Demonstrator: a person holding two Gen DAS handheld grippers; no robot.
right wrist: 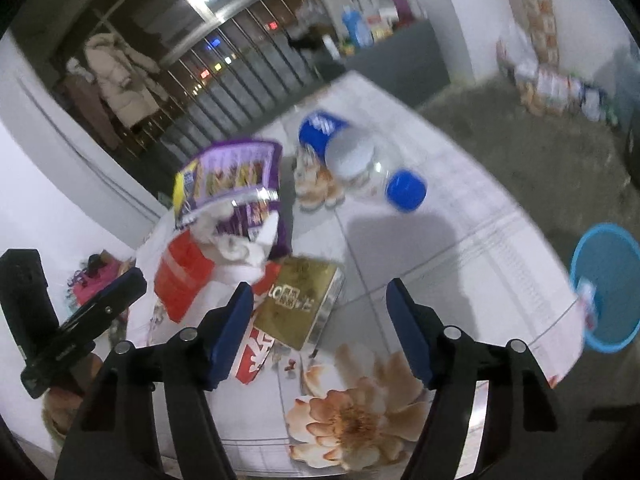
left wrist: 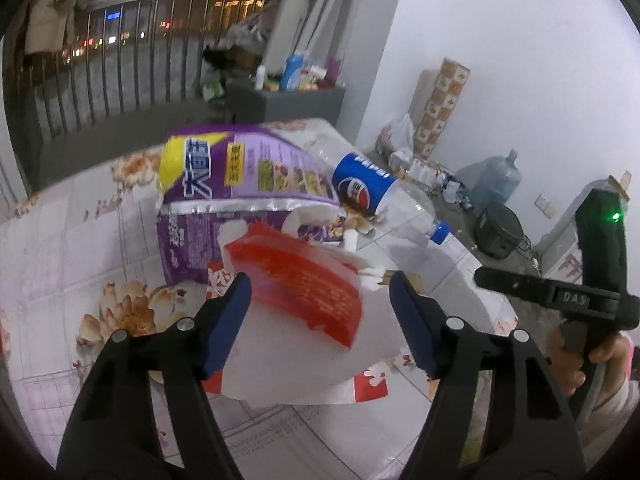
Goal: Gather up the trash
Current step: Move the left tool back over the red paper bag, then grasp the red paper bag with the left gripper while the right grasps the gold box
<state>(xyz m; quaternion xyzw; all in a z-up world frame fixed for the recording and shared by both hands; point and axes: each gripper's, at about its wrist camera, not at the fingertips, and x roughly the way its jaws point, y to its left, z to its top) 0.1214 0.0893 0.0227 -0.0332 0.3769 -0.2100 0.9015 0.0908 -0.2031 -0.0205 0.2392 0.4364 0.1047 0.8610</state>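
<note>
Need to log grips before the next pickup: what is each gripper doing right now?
Left gripper: open, astride the white plastic bag with red print, not pressing it.
Right gripper: open, holding nothing.

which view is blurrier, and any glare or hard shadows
Right wrist view is blurrier: the Pepsi bottle and purple bag smear, a hard shadow lies on the table, glare hits the window top. Left wrist view is sharper, its Pepsi label legible, though fisheye bends the railing.

I see a glossy foil snack bag (left wrist: pixel 240 172), a clear plastic bottle (left wrist: pixel 384 196), and a shiny gold box (right wrist: pixel 300 304) on the smooth counter (right wrist: pixel 460 240).
</note>
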